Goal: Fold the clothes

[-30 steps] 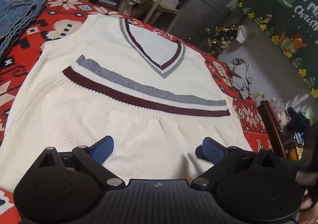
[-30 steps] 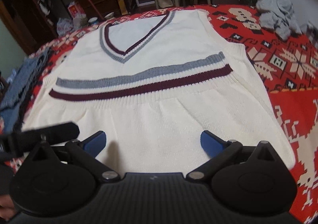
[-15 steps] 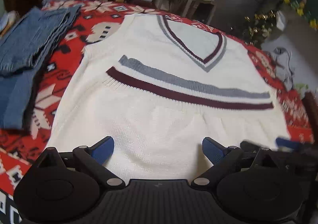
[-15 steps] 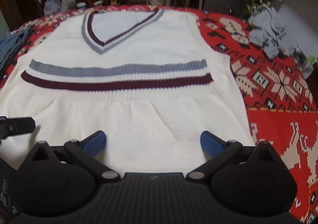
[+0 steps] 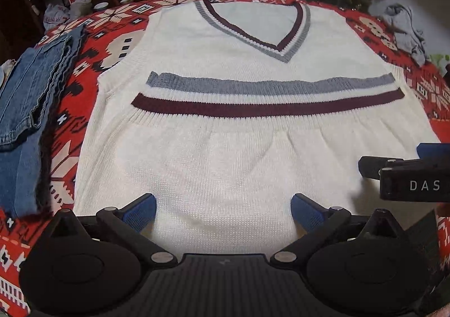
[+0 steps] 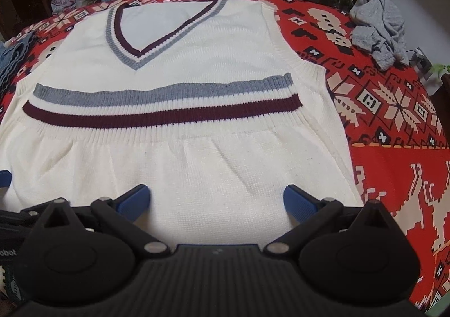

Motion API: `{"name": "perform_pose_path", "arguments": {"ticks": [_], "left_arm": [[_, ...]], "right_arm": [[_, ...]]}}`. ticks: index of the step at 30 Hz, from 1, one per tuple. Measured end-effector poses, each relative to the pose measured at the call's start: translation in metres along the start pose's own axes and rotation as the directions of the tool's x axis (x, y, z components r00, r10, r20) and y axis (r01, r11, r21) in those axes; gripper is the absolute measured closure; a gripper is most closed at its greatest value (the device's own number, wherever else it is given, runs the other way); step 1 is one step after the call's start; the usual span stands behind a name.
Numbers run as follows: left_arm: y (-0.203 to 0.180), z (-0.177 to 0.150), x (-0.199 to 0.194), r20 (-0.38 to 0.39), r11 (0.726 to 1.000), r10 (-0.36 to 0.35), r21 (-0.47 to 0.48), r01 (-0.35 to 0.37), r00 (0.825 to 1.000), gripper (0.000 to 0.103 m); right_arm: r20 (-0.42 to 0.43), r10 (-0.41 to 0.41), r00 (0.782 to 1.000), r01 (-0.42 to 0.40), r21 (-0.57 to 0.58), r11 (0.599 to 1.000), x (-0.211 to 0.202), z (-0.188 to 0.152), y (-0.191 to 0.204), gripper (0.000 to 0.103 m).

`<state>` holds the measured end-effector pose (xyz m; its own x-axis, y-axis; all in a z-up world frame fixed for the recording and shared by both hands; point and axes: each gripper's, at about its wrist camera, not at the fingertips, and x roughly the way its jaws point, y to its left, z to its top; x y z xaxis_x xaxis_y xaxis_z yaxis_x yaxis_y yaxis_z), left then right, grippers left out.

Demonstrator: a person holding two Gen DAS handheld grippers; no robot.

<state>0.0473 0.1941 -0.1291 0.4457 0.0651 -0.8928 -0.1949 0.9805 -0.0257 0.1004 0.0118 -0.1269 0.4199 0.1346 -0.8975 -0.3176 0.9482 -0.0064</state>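
A cream knitted V-neck vest (image 5: 225, 148) (image 6: 180, 153) with a grey and a maroon chest stripe lies flat, front up, on a red patterned tablecloth (image 5: 112, 44) (image 6: 393, 108). Its hem end faces me and the neck points away. My left gripper (image 5: 223, 211) hovers open over the hem's left-middle part, with nothing between its blue pads. My right gripper (image 6: 216, 201) stands open over the hem further right, also empty. The right gripper's body shows at the right edge of the left wrist view.
Folded blue jeans (image 5: 25, 108) lie on the cloth left of the vest. A crumpled grey garment (image 6: 379, 27) sits at the far right. Chairs, shelves and clutter stand beyond the table's far edge. Bare cloth stretches right of the vest.
Both views have swung: the vest now sits more centred and square in front of each gripper. The jeans have come into the left view. Both grippers stay open.
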Motion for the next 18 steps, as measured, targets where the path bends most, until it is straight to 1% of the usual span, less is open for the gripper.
{"name": "perform_pose_path", "arguments": {"ticks": [4, 11, 13, 15, 17, 18], "left_arm": [[-0.002, 0.004, 0.002, -0.030, 1.000, 0.009, 0.006, -0.009, 1.000, 0.000], [-0.003, 0.006, 0.002, -0.019, 0.997, 0.035, -0.066, -0.037, 0.999, 0.000], [-0.005, 0.008, 0.003, -0.031, 0.998, 0.041, -0.052, -0.042, 0.999, 0.000], [-0.004, 0.010, 0.004, -0.057, 0.999, 0.032, -0.036, -0.034, 0.998, 0.000], [0.000, 0.013, 0.004, -0.076, 0.999, 0.007, -0.037, -0.010, 0.997, 0.002], [0.004, 0.014, 0.003, -0.075, 0.999, -0.004, -0.054, 0.000, 0.997, 0.003]], "right_arm": [[-0.021, 0.005, 1.000, -0.005, -0.008, 1.000, 0.001, 0.002, 0.001, 0.001], [-0.015, -0.003, 1.000, 0.004, 0.031, 1.000, 0.001, 0.004, 0.000, 0.001], [-0.019, -0.004, 1.000, 0.004, 0.025, 1.000, 0.002, 0.004, 0.000, 0.001], [-0.027, 0.000, 1.000, 0.001, 0.023, 1.000, 0.002, 0.005, 0.000, 0.001], [-0.032, 0.011, 0.999, -0.010, 0.028, 1.000, 0.001, 0.006, -0.002, 0.001], [-0.035, 0.016, 0.999, -0.015, 0.031, 0.999, 0.001, 0.007, -0.003, 0.004]]}}
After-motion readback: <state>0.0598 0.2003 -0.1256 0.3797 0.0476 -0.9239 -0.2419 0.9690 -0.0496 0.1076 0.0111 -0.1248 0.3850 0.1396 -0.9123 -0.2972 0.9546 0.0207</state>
